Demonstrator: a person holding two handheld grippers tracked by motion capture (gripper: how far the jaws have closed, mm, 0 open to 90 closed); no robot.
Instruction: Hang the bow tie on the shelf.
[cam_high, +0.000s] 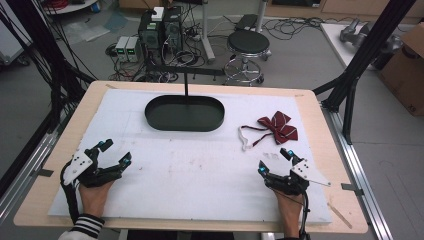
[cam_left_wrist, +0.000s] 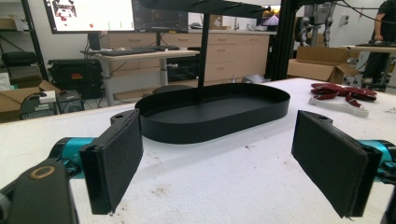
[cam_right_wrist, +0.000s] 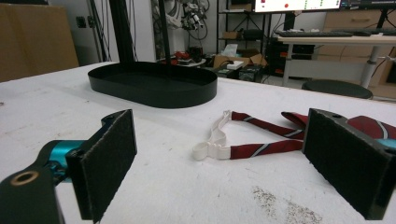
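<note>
One dark red striped fabric bow tie (cam_high: 278, 126) with white elastic strap at the right, just right of one black oval metal tray (cam_high: 184, 113); long axis left to right, bow end right, white clasp left. Strap loop clearest in right gripper view (cam_right_wrist: 261, 135). Left gripper (cam_high: 115, 152) near left, jaws wide, empty. Right gripper (cam_high: 274, 160) just near of tie, jaws wide, empty.
</note>
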